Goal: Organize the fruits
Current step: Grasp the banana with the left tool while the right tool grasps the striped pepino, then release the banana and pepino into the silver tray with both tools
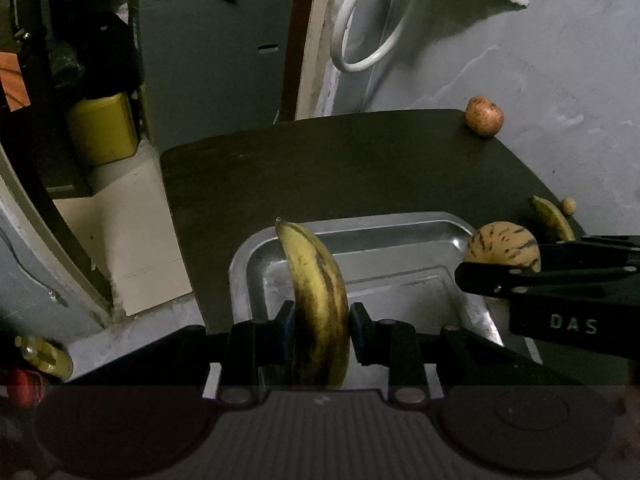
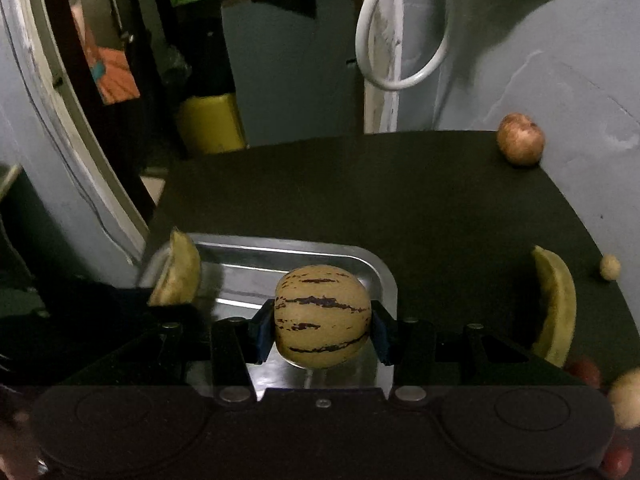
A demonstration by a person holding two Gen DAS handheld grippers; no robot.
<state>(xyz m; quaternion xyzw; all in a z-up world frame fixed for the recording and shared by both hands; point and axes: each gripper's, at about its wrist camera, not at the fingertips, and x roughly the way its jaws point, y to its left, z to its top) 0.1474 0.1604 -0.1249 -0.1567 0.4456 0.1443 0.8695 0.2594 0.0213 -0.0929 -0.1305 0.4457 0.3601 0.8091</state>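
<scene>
Here both hands carry fruit over the same metal tray [image 1: 404, 222], which sits on the dark tabletop [image 1: 360, 160] and looks bare inside as far as either view shows

Starting at the left, the left gripper [image 1: 322, 320] has its fingers [image 1: 286, 320] clamped on a banana [image 1: 316, 292]. The banana's long axis runs straight out ahead of the fingers, its tip pointing away and reaching past the tray's far left rim. The tray floor lies right below and ahead of these fingers, so the release looks like a short drop, though the banana may want turning to lie inside the walls rather than across the rim

To the right of it, the right gripper [image 2: 322, 326] has its fingers closed on a round, pale, dark-striped melon [image 2: 322, 316], squeezed at its widest part. It hangs above the tray's near right corner, with the tray rim just ahead of the fingers. Being round, it may roll once let go, so a low release seems wise

Further right of the right fingers, a second banana [image 2: 556, 304] lies on the tabletop, and beyond it a small pale round fruit [image 2: 610, 267]. Far ahead and to the right, at the back edge, sits a reddish apple [image 2: 521, 139], well apart from the tray
</scene>
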